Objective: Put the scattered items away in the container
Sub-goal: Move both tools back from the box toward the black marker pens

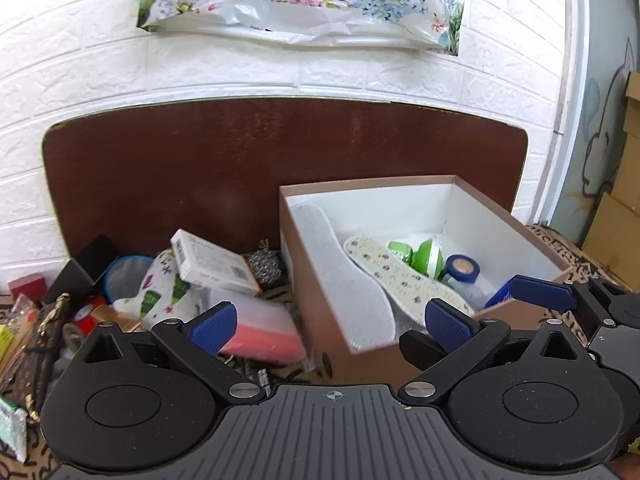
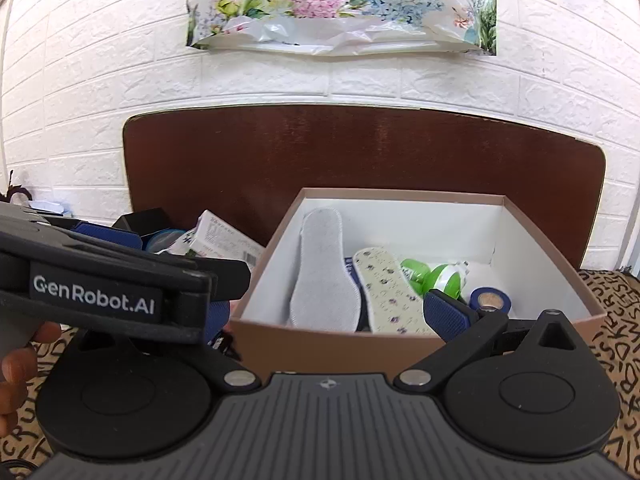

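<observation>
Left wrist: left gripper (image 1: pixel 334 324) fingers spread wide, empty, straddling the box (image 1: pixel 304 280) near-left corner.

Open cardboard box (image 1: pixel 304 248), brown outside and white inside, standing upright ahead of the tongs. Inside: a grey insole (image 1: pixel 348 272) leaning on the left wall, a floral-print insole (image 1: pixel 396 276) beside it, a green plastic container (image 1: pixel 428 258) and a roll of blue tape (image 1: pixel 462 268) toward the right. Scattered to the left of the box: a white carton (image 1: pixel 212 262), a patterned cloth (image 1: pixel 160 292), a pink-and-clear case (image 1: pixel 260 328) nearest the tongs.
</observation>
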`<state>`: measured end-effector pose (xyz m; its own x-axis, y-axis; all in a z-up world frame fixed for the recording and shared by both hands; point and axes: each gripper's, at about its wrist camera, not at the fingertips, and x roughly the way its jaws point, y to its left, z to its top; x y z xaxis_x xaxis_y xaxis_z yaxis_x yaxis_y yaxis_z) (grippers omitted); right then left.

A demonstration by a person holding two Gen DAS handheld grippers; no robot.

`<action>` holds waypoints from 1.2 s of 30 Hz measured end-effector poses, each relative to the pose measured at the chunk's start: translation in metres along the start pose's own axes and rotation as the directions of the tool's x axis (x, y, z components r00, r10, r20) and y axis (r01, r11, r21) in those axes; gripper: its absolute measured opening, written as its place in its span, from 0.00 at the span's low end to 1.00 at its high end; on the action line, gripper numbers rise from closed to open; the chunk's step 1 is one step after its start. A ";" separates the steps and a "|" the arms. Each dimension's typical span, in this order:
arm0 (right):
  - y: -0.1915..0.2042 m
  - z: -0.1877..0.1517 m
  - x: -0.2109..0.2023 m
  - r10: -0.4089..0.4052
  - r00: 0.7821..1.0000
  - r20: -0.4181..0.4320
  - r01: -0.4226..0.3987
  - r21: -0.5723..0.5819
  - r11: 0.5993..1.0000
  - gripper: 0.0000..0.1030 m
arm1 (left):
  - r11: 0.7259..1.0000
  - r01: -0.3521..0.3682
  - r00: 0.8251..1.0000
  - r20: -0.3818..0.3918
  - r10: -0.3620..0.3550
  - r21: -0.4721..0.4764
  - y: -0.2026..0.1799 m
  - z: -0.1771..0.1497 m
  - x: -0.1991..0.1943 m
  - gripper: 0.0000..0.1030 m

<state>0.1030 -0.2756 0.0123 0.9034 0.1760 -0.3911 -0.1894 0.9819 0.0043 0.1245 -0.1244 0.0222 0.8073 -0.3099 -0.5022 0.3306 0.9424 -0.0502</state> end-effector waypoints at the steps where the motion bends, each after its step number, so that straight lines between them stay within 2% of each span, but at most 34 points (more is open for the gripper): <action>1: 0.002 -0.001 -0.002 0.002 1.000 -0.002 -0.002 0.000 1.000 1.00 | 1.000 -0.005 1.000 0.001 0.005 0.002 0.000 -0.002 -0.003 1.00; 7: 0.016 -0.011 -0.015 0.028 1.000 -0.011 -0.028 0.002 1.000 1.00 | 1.000 -0.020 1.000 -0.003 0.020 -0.011 0.006 -0.019 -0.021 1.00; 14: 0.046 -0.032 -0.022 0.111 0.992 -0.054 -0.112 -0.010 0.994 1.00 | 0.996 -0.056 0.998 -0.031 0.054 -0.068 0.031 -0.057 -0.042 1.00; 20: 0.075 -0.053 -0.018 0.171 0.979 -0.109 -0.173 -0.007 0.985 1.00 | 0.992 -0.068 0.996 -0.066 0.061 -0.110 0.057 -0.087 -0.058 1.00; 26: 0.102 -0.072 -0.009 0.201 0.966 -0.164 -0.213 -0.064 0.975 1.00 | 0.984 -0.082 0.991 -0.113 0.065 -0.160 0.081 -0.115 -0.060 1.00; 31: 0.108 -0.081 0.008 0.196 0.959 -0.204 -0.211 -0.055 0.976 1.00 | 0.979 -0.094 0.986 -0.156 0.067 -0.178 0.096 -0.124 -0.051 0.99; 33: 0.108 -0.083 0.015 0.179 0.959 -0.218 -0.197 -0.063 0.978 0.99 | 0.981 -0.083 0.986 -0.156 0.056 -0.173 0.099 -0.123 -0.046 0.96; 36: 0.108 -0.086 0.024 0.136 0.964 -0.230 -0.160 -0.089 0.983 0.90 | 0.985 -0.064 0.986 -0.165 0.037 -0.161 0.101 -0.120 -0.034 0.89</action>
<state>0.0711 -0.1718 -0.0753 0.7566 0.2867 -0.5877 -0.3647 0.9310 -0.0153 0.0718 -0.0032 -0.0699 0.7277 -0.2496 -0.6389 0.1953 0.9683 -0.1559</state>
